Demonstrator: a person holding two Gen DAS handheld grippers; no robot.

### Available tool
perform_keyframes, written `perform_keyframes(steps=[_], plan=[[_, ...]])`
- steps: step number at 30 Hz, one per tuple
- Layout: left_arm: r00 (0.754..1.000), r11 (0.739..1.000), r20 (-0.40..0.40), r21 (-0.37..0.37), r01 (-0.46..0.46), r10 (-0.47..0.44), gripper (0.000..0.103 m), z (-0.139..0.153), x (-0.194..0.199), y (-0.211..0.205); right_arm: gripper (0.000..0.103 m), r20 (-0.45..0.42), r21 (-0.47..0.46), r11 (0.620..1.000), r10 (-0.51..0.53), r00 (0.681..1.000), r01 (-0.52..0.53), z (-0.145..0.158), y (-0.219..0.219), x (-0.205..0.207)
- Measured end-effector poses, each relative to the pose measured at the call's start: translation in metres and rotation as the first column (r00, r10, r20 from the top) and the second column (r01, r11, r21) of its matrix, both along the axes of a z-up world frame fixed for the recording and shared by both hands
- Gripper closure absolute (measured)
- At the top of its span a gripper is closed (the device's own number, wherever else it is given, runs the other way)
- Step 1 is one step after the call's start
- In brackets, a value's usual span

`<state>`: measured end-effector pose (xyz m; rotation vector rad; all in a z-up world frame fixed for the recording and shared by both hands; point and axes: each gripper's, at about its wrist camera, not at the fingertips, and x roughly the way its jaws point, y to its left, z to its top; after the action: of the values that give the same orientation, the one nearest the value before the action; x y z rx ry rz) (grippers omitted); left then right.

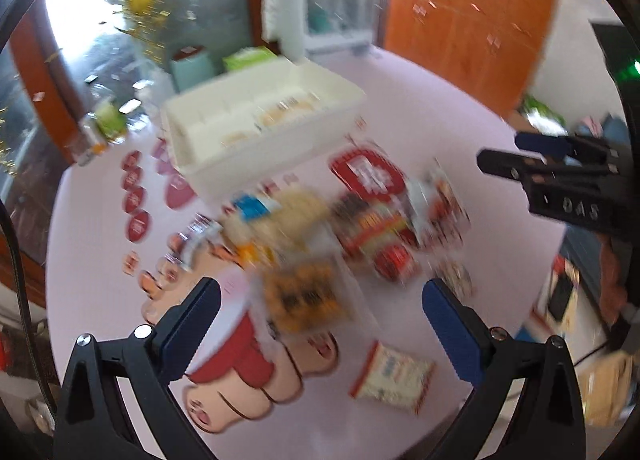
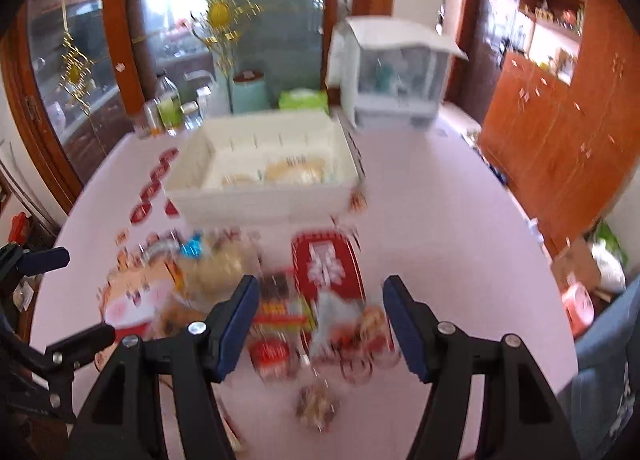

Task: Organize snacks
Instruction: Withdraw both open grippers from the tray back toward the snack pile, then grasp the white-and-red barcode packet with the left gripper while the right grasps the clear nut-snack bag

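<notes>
I see both claws spread apart and holding nothing: the left claw (image 1: 320,320) and right claw (image 2: 318,320) hang above the snack pile (image 2: 288,312), which lies on the pink bench (image 2: 432,220) just in front of the white bin (image 2: 260,196). Motion blur smears most wrappers; I can't read any labels. A red tin (image 1: 366,174) sits within the pile near the bin. Pale packets inside the bin are half hidden by its wall.

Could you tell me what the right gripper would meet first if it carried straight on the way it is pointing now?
Most likely the pile of snack packets on the table between its open fingers; the right gripper points at them, ahead of the red tin. Blur makes depth uncertain.
</notes>
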<state>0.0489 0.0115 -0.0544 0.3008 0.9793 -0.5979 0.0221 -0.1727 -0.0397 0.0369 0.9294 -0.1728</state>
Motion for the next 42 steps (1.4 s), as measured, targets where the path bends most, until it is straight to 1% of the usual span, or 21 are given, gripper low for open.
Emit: perform_keyframes(steps=[3,6,8,11,14,16,19,22,26,29,34,35,36,37,38,39,41,42], plan=[[0.998,0.999,-0.048,0.020,0.041,-0.040,0.002,-0.024,-0.018,-0.009,0.038,-0.051,0.023,0.999,-0.028,0.998,0.029,-0.021,-0.007,-0.015],[0.993,0.998,-0.100,0.033,0.058,-0.055,0.002,-0.044,-0.030,-0.015,0.038,-0.096,0.048,0.998,-0.047,0.994,0.052,-0.040,-0.013,-0.027],[0.990,0.998,-0.129,0.039,0.058,-0.052,0.002,-0.055,-0.035,-0.018,0.038,-0.129,0.047,0.997,-0.053,0.990,0.060,-0.054,-0.014,-0.032],[0.979,0.998,-0.202,0.036,0.047,-0.039,0.002,-0.077,-0.036,-0.020,0.038,-0.178,0.063,0.997,-0.040,0.983,0.052,-0.073,-0.017,-0.034],[0.957,1.000,-0.292,0.030,0.001,0.008,0.003,-0.102,-0.036,-0.019,0.038,-0.244,0.105,0.994,-0.009,0.970,0.036,-0.097,-0.018,-0.030],[0.937,0.999,-0.348,0.024,-0.026,0.033,0.004,-0.118,-0.035,-0.019,0.038,-0.284,0.118,0.993,0.004,0.959,0.031,-0.110,-0.018,-0.027],[0.917,0.999,-0.398,0.028,-0.031,0.040,0.004,-0.139,-0.042,-0.024,0.038,-0.345,0.158,0.987,0.033,0.938,0.024,-0.131,-0.019,-0.023],[0.917,0.998,-0.397,0.054,-0.013,0.034,0.004,-0.150,-0.051,-0.032,0.038,-0.389,0.198,0.980,0.057,0.920,0.023,-0.149,-0.020,-0.019],[0.928,0.992,-0.373,0.121,0.024,0.024,0.004,-0.162,-0.061,-0.042,0.038,-0.412,0.250,0.968,0.087,0.907,0.021,-0.161,-0.022,-0.013],[0.938,0.987,-0.347,0.158,0.031,0.027,0.004,-0.166,-0.064,-0.046,0.038,-0.420,0.262,0.965,0.107,0.901,0.007,-0.163,-0.018,-0.009],[0.947,0.981,-0.319,0.195,0.022,0.042,0.004,-0.171,-0.067,-0.053,0.039,-0.433,0.258,0.966,0.140,0.891,-0.027,-0.168,-0.015,-0.003],[0.950,0.978,-0.310,0.206,0.021,0.045,0.007,-0.172,-0.068,-0.054,0.040,-0.429,0.264,0.964,0.149,0.891,-0.035,-0.168,-0.015,-0.004],[0.952,0.975,-0.302,0.219,0.023,0.045,0.009,-0.171,-0.068,-0.057,0.045,-0.426,0.277,0.960,0.161,0.890,-0.042,-0.168,-0.015,-0.004],[0.953,0.974,-0.299,0.223,0.028,0.041,0.013,-0.171,-0.068,-0.059,0.051,-0.422,0.283,0.958,0.171,0.890,-0.050,-0.168,-0.014,-0.005],[0.953,0.975,-0.300,0.222,0.029,0.040,0.021,-0.169,-0.068,-0.061,0.056,-0.420,0.285,0.957,0.180,0.889,-0.058,-0.168,-0.013,-0.005],[0.954,0.975,-0.297,0.222,0.029,0.039,0.025,-0.166,-0.064,-0.065,0.057,-0.418,0.282,0.957,0.185,0.889,-0.066,-0.169,-0.008,-0.004],[0.954,0.975,-0.296,0.222,0.022,0.046,0.040,-0.162,-0.064,-0.070,0.058,-0.409,0.283,0.956,0.194,0.892,-0.078,-0.168,-0.008,-0.005],[0.955,0.975,-0.293,0.223,0.016,0.051,0.044,-0.161,-0.063,-0.071,0.059,-0.406,0.283,0.956,0.196,0.893,-0.081,-0.168,-0.006,-0.004]])
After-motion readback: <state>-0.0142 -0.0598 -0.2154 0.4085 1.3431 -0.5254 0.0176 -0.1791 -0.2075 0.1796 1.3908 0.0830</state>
